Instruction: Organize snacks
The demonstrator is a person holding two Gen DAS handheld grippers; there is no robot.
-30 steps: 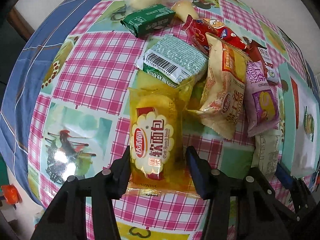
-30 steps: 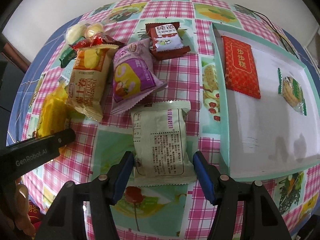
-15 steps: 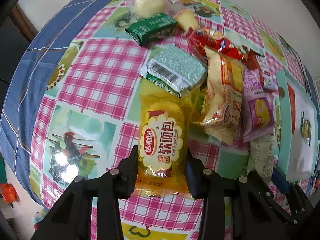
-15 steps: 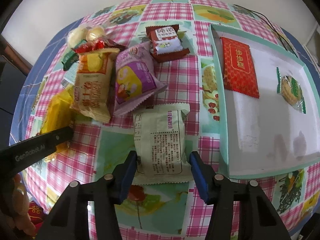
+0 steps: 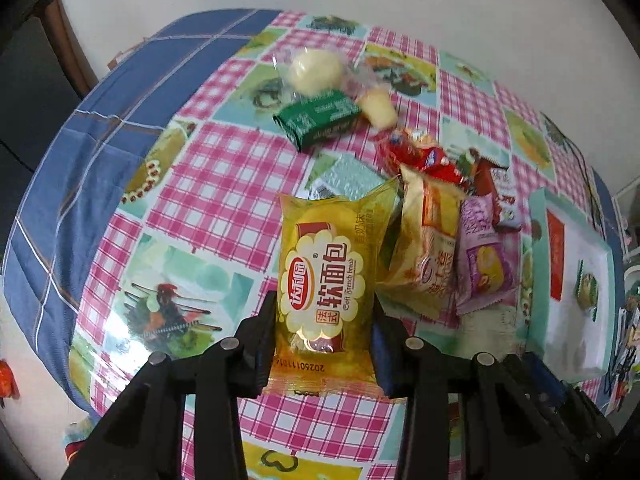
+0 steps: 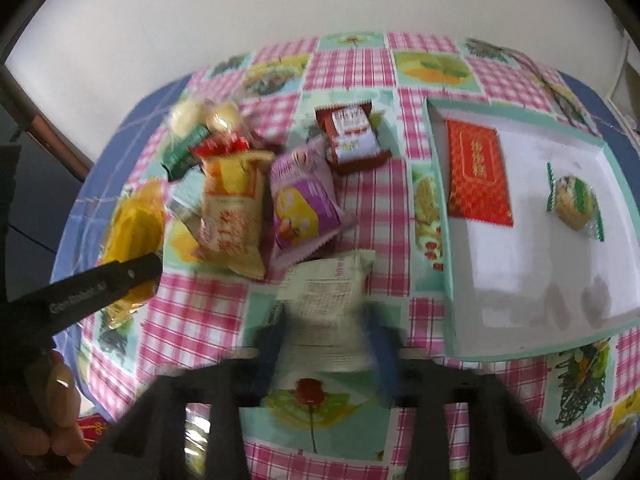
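Observation:
My left gripper is shut on a yellow soft-bread pack and holds it lifted above the checked tablecloth. My right gripper is shut on a pale green snack pack, lifted and blurred. A teal-rimmed white tray lies at the right and holds a red packet and a green-edged cookie pack. The tray also shows in the left wrist view.
A heap of snacks lies mid-table: an orange-yellow bag, a purple pack, a brown-red pack, a green bar, a red wrapper and pale round buns. A wall stands behind the table.
Both grippers closed on their packs and lifted them off the table. Both views rose and tilted up, showing more of the wall.

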